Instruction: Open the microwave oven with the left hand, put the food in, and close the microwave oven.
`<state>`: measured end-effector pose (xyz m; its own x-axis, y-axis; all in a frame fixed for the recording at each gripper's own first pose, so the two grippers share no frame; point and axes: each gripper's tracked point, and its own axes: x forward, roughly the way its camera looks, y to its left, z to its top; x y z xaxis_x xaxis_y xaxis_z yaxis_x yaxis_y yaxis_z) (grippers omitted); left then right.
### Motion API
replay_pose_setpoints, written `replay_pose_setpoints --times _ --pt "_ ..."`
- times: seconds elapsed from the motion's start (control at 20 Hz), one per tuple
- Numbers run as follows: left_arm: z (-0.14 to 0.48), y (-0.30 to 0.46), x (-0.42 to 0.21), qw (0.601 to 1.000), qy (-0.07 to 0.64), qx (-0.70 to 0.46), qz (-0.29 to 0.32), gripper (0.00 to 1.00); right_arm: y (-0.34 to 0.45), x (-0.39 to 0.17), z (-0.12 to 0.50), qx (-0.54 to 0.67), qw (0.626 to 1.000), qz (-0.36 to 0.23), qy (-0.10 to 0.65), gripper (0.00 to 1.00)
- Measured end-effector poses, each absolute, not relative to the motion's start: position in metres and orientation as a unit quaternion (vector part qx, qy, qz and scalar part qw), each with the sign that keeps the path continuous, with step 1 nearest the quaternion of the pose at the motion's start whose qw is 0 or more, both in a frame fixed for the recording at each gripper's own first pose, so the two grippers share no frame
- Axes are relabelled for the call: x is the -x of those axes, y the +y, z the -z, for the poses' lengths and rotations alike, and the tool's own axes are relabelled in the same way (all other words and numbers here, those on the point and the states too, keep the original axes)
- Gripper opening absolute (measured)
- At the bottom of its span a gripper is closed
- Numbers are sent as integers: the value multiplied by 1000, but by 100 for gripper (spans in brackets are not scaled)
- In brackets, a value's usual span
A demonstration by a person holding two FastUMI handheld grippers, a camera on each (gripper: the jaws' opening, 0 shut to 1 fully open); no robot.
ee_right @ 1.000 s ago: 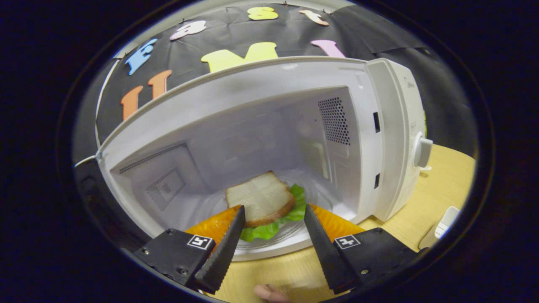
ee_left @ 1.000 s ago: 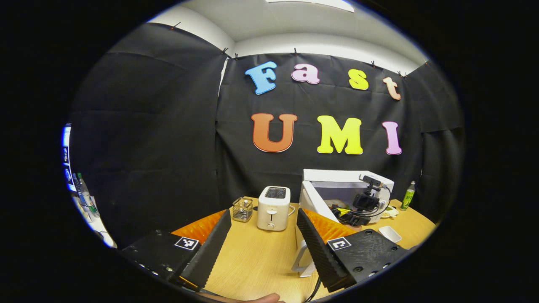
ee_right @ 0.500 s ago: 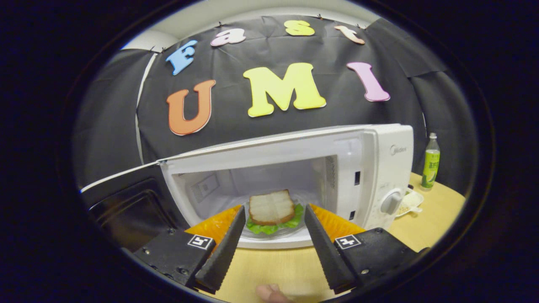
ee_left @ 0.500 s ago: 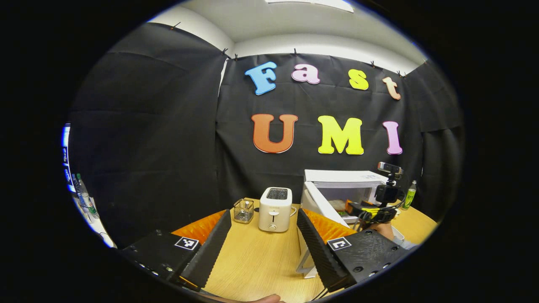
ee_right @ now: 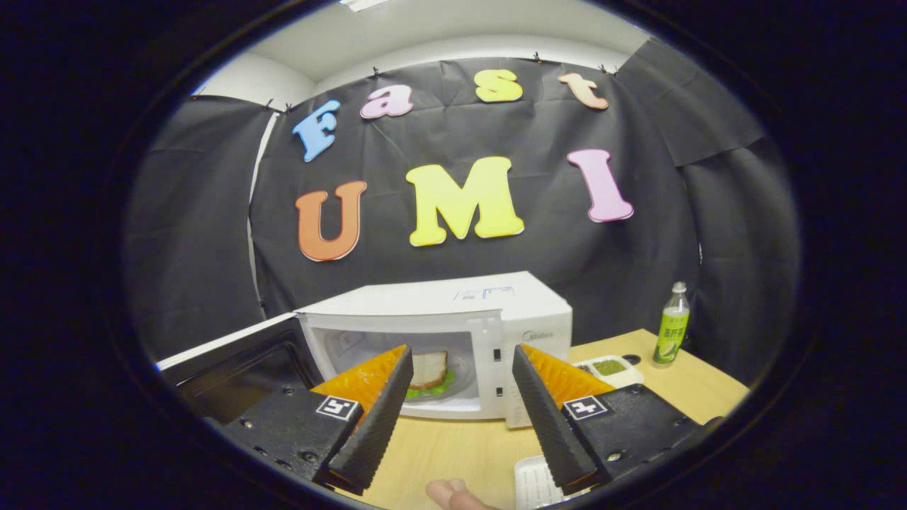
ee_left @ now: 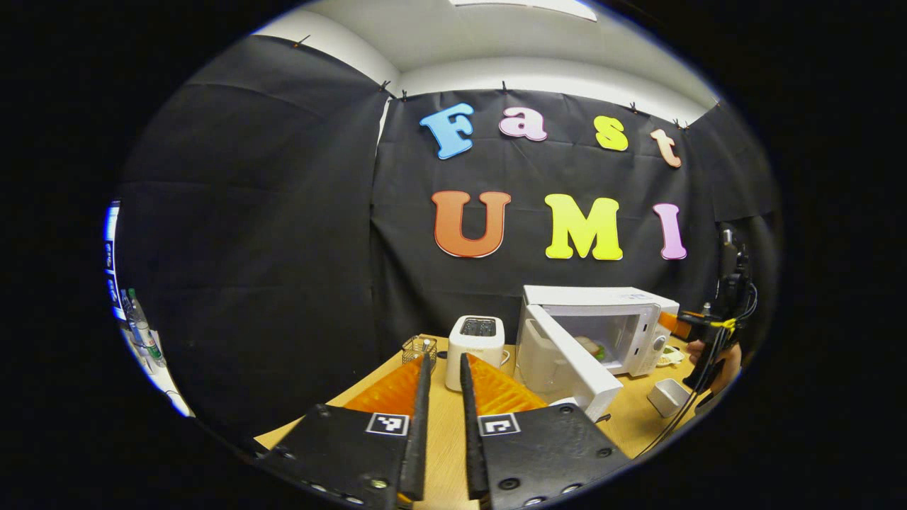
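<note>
The white microwave (ee_right: 453,301) stands on the wooden table with its door (ee_right: 234,358) swung wide to the left. Inside, a sandwich (ee_right: 429,370) of bread and lettuce lies on the glass turntable. My right gripper (ee_right: 460,350) is open and empty, held back from the oven's mouth. In the left gripper view the microwave (ee_left: 602,301) sits at the right with its door (ee_left: 570,361) sticking out toward me and the sandwich (ee_left: 589,346) small inside. My left gripper (ee_left: 443,358) is shut with nothing between its fingers, well short of the door. The right gripper (ee_left: 698,331) shows far right, in a hand.
A white toaster (ee_left: 476,341) and a wire basket (ee_left: 419,347) stand left of the microwave. A small white dish (ee_left: 666,397) lies near the table's right edge. A green bottle (ee_right: 669,326) and a dish of green food (ee_right: 604,367) sit right of the oven. A white tray (ee_right: 535,482) lies below my right fingers.
My right gripper has backed out of the microwave, empty, with the sandwich left inside. My left gripper's fingers have closed together and its view has shifted so the microwave sits farther off.
</note>
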<state>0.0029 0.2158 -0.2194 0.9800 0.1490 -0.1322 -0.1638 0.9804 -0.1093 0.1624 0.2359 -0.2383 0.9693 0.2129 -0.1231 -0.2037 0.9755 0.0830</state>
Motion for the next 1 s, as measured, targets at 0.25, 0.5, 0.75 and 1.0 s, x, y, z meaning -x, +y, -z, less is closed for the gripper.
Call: replay_pose_setpoints --times 0.25,0.5,0.75,1.0 --pt "254 214 -16 994 83 45 -64 4 204 -133 187 -31 994 -100 28 90" --pt "280 189 -29 992 97 77 -7 0 187 -98 159 -17 995 -98 20 90" --pt "293 155 -24 992 85 75 50 0 162 -51 147 -4 996 -90 18 90" --pt "305 130 -27 992 84 55 71 0 133 -9 146 -5 996 -85 23 90"
